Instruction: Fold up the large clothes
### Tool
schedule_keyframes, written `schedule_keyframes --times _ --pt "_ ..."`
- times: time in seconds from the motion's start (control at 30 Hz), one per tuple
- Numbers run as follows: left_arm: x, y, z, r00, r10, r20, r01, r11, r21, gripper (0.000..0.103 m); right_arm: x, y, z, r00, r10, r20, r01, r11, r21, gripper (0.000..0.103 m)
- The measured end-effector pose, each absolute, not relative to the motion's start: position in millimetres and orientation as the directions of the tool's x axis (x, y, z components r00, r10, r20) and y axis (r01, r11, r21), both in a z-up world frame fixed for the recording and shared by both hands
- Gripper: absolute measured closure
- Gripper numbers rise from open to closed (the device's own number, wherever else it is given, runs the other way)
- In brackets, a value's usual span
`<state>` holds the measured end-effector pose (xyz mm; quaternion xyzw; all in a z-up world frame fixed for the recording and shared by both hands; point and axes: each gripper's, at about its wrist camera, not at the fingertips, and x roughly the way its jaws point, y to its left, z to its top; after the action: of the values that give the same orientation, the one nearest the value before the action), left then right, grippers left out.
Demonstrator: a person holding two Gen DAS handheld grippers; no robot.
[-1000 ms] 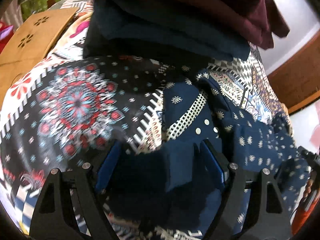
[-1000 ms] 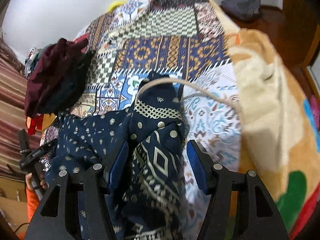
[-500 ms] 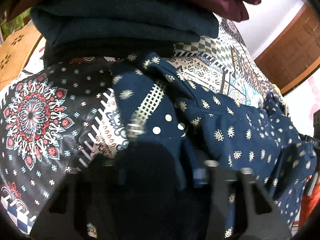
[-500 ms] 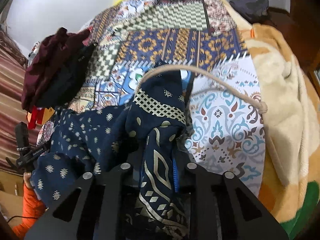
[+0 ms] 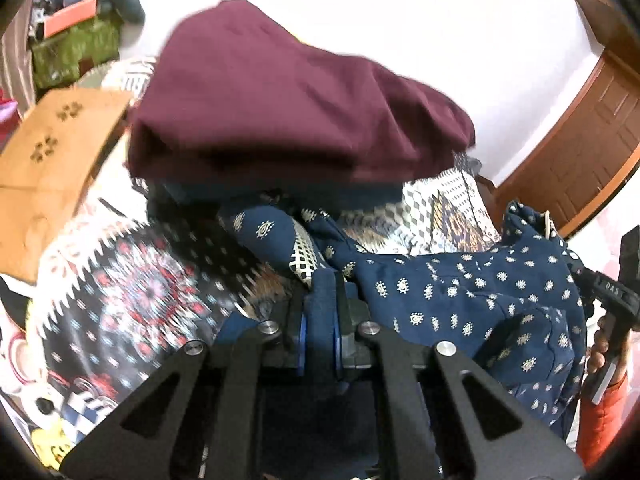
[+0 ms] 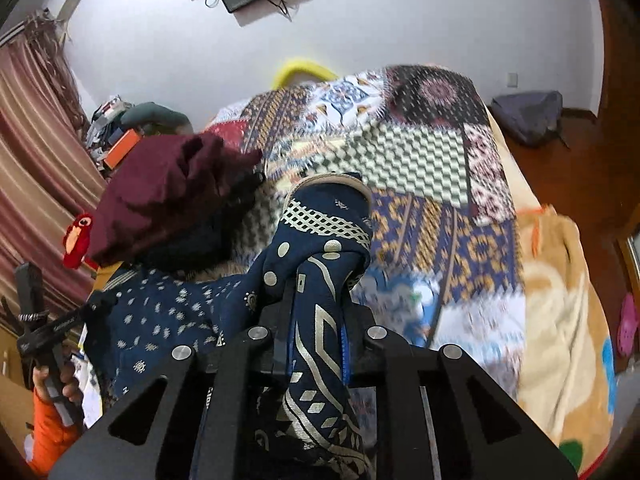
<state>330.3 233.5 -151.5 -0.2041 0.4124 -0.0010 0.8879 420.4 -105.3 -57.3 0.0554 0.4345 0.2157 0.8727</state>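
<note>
A navy garment with small pale print (image 5: 460, 300) hangs lifted over the patterned bedspread (image 5: 120, 300). My left gripper (image 5: 320, 312) is shut on a plain navy fold of it. In the right wrist view the same garment (image 6: 160, 320) stretches to the left, and its end with the lattice band and gold border (image 6: 324, 232) rises between the fingers of my right gripper (image 6: 316, 320). Those jaws are closing, and their pads press on the fabric. Where the cloth sits deeper in either grip is hidden.
A stack of folded clothes topped by a maroon piece (image 5: 280, 100) (image 6: 168, 196) lies on the bed just beyond the garment. A beige blanket (image 6: 560, 300) covers the bed's right side. A cardboard box (image 5: 52, 152) stands left. A hand in an orange sleeve (image 6: 48, 400) shows at the edge.
Both grippers went from open around the garment to shut on it. Both then rose with the cloth, so the wall and the top of the maroon stack came into view.
</note>
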Motion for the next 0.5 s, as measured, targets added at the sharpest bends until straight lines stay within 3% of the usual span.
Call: schedule_keyframes --times 0.23,0.33,0.43,0.5 --pt "350 275 -207 0.584 -0.1 -0.806 -0.318 0.885 -0.34 0.094 456 -100 -122 0.465 0.271 -0.842 -0.253 0.953 0.167 0.091" --pt "359 292 -237 0.533 -0.053 -0.844 -0.403 0.862 -0.308 0.101 470 -119 -144 0.467 0.156 -0.87 -0.164 0.982 0.088 0.097" --pt "357 303 -255 0.521 -0.093 -0.849 -0.411 0.844 -0.344 0.101 477 -146 -149 0.43 0.192 -0.882 -0.103 0.981 0.163 0.096" --pt "355 302 -254 0.527 -0.095 -0.845 -0.391 0.856 -0.339 0.101 474 -152 -141 0.442 0.172 -0.88 -0.106 0.985 0.139 0.096"
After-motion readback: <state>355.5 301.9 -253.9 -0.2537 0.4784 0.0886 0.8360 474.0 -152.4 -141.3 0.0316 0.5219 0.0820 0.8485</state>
